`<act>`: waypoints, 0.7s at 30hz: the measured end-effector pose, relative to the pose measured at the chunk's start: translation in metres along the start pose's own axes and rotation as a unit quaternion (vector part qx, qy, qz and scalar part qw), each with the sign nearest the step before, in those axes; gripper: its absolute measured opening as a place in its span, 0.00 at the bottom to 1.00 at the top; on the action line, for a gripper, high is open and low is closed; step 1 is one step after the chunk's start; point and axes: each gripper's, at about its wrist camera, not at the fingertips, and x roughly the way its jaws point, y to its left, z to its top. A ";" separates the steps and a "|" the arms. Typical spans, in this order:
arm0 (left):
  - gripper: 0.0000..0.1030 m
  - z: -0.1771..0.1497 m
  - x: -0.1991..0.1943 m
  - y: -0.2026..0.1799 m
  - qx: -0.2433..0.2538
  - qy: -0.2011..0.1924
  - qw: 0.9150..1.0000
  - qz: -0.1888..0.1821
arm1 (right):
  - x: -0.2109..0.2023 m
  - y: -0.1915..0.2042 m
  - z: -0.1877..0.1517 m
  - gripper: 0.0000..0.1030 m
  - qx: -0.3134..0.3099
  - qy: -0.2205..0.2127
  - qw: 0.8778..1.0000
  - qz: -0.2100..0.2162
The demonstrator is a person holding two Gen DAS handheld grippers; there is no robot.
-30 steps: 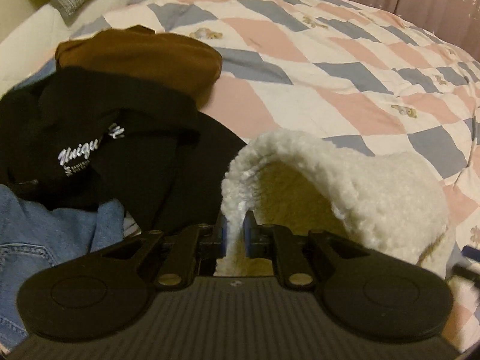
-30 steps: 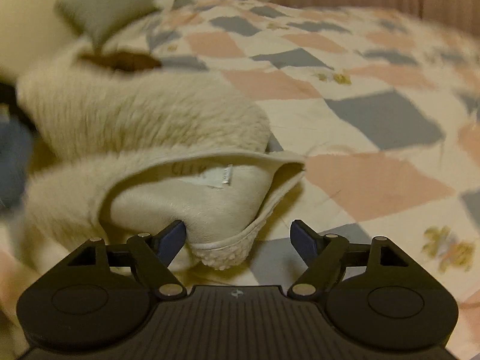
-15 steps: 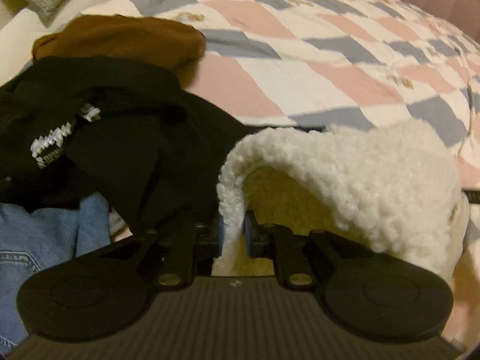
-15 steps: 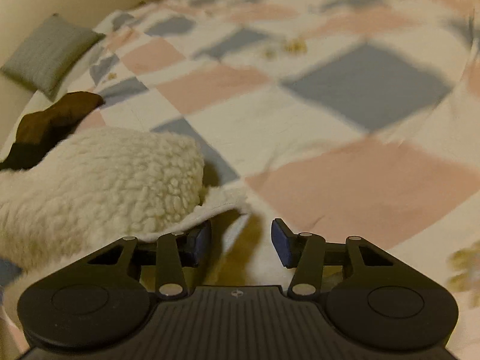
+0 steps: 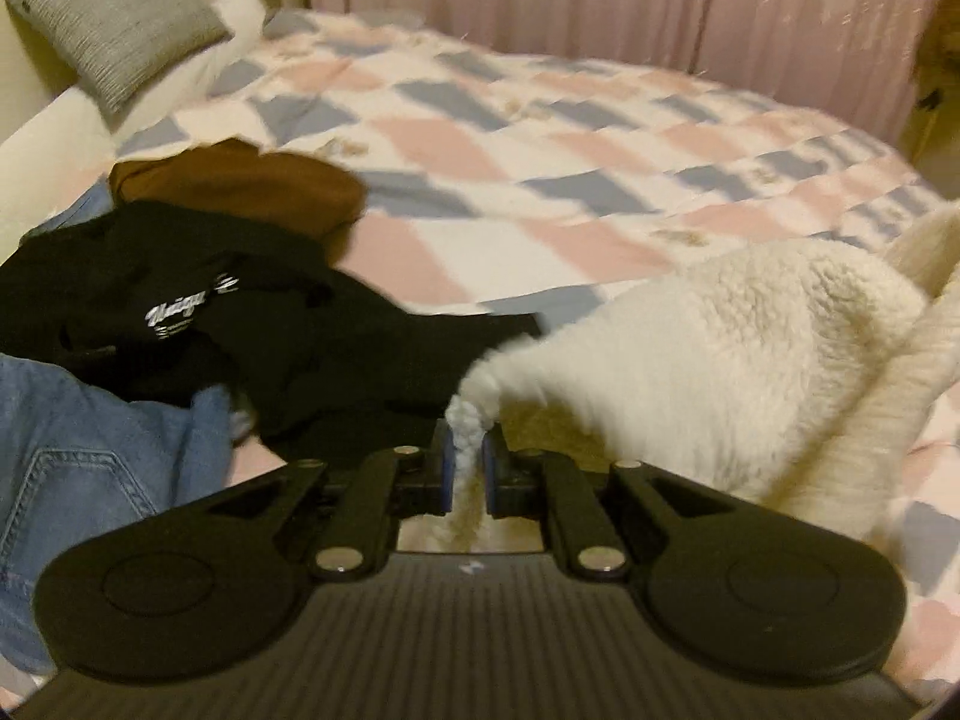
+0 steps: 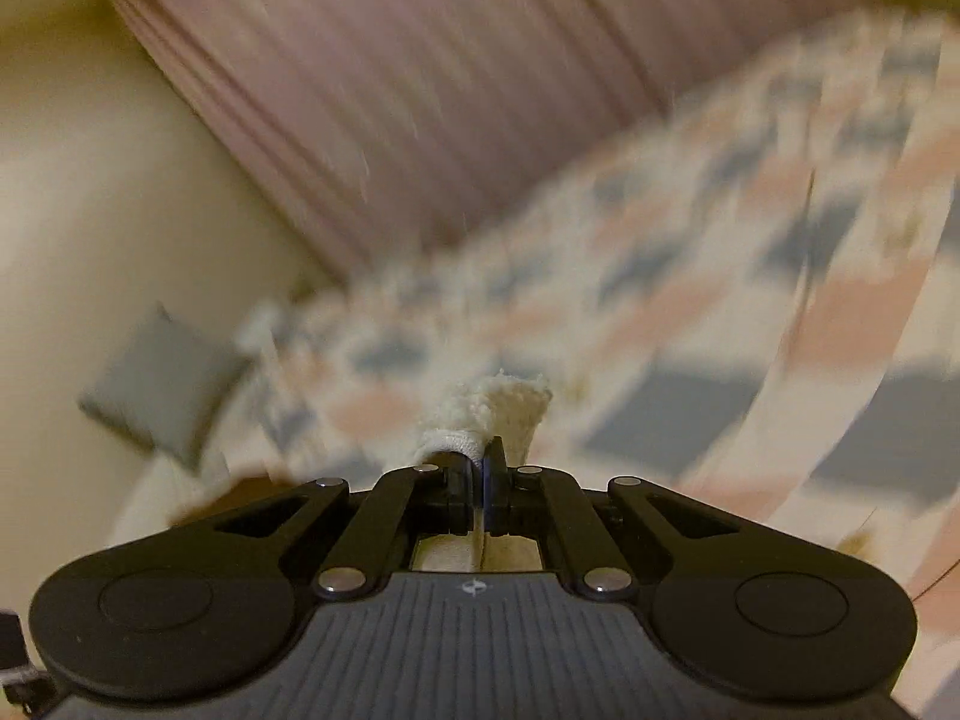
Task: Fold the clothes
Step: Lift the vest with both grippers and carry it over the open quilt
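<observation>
Fleece: cream, fluffy sherpa garment (image 5: 720, 360) hung above the pink, grey and white patchwork quilt (image 5: 540, 138), pinched at 2 edges, likely to spread it for folding.
Left gripper (image 5: 465, 468): clamped on a fleece edge.
Right gripper (image 6: 480, 480): clamped on another edge.
Pile: black printed top (image 5: 240, 324), brown garment (image 5: 240, 186) and blue jeans (image 5: 90, 456) waited alongside.

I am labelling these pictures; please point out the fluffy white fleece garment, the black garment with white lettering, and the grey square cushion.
fluffy white fleece garment (image 5: 720, 360), left wrist view, on its woolly outer side.
black garment with white lettering (image 5: 288, 324), left wrist view, on plain black cloth right of the lettering.
grey square cushion (image 5: 120, 30), left wrist view, on its ribbed face.
</observation>
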 end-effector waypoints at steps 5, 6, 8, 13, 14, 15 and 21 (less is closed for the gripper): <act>0.06 -0.017 -0.043 -0.069 0.013 -0.021 0.998 -0.051 | -0.121 0.011 0.048 0.03 -0.044 -0.078 0.996 0.013; 0.06 -0.021 -0.050 -0.083 0.012 -0.023 0.998 -0.063 | -0.142 0.011 0.055 0.03 -0.050 -0.089 0.995 0.019; 0.06 -0.032 -0.066 -0.116 0.016 -0.031 0.996 -0.083 | -0.188 0.014 0.070 0.03 -0.073 -0.108 0.991 0.023; 0.06 -0.077 -0.113 -0.194 -0.002 -0.045 0.992 -0.118 | -0.291 0.004 0.099 0.03 -0.117 -0.124 0.985 0.022; 0.06 -0.088 -0.123 -0.208 -0.008 -0.045 0.992 -0.121 | -0.314 -0.001 0.104 0.03 -0.123 -0.130 0.984 0.024; 0.06 -0.099 -0.134 -0.223 -0.014 -0.046 0.991 -0.124 | -0.335 -0.007 0.109 0.04 -0.124 -0.133 0.983 0.029; 0.06 -0.150 -0.190 -0.289 -0.053 -0.042 0.986 -0.155 | -0.450 -0.036 0.138 0.04 -0.151 -0.131 0.978 0.060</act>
